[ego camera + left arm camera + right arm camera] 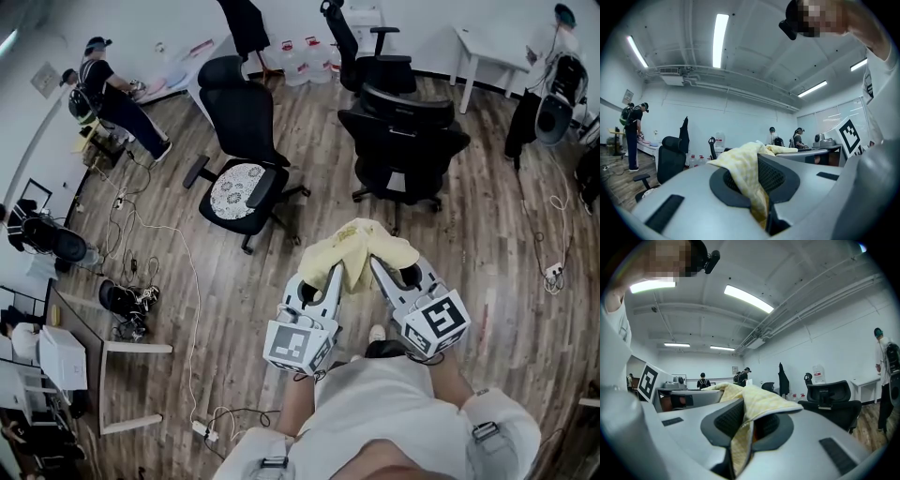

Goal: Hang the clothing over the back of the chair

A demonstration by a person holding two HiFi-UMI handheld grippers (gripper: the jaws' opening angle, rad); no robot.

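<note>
A pale yellow garment [361, 248] hangs bunched between my two grippers, held level in front of me. My left gripper [336, 272] is shut on its left part, and my right gripper [377, 265] is shut on its right part. In the left gripper view the garment [743, 164] drapes over the jaws of the left gripper [761, 192] and is pinched between them. The right gripper view shows the same garment [757, 404] clamped in the right gripper [743, 439]. A black office chair [405, 136] stands just beyond the garment, its backrest [834, 392] toward me.
A second black chair [242, 141] with a patterned seat cushion stands to the left. A third chair [361, 52] and water jugs [300, 58] are by the far wall. Cables [178, 272] and a power strip [204, 430] lie on the floor at left. A person [108, 89] bends at a table.
</note>
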